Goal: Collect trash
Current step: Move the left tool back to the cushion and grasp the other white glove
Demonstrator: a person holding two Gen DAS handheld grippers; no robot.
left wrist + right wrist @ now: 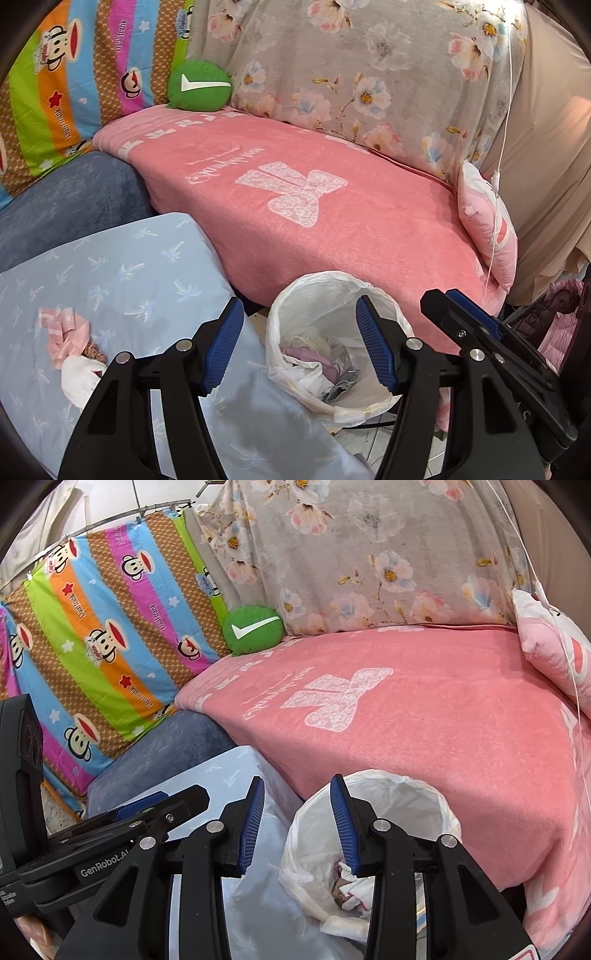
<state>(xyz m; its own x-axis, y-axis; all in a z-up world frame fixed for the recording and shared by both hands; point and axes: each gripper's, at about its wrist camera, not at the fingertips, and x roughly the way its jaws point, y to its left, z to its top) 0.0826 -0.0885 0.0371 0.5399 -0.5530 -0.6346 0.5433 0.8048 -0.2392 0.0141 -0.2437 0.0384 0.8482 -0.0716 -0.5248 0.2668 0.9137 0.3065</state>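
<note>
Both tools, left (299, 345) and right (297, 821), are hovering wide open and empty over the trash bin (291, 295). Crumpled wrappers (75, 349) are lying left of the bin.

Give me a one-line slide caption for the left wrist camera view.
Open left gripper above the lined trash bin beside a pink blanket, crumpled wrappers waiting on the blue sheet.

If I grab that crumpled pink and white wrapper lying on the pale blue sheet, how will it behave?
The crumpled pink and white wrapper looks thin and creased, so probably floppy and very light. It may crush or slip between the pads. The pale blue palm-print sheet under it looks soft, so the left claw might pinch fabric too.
</note>
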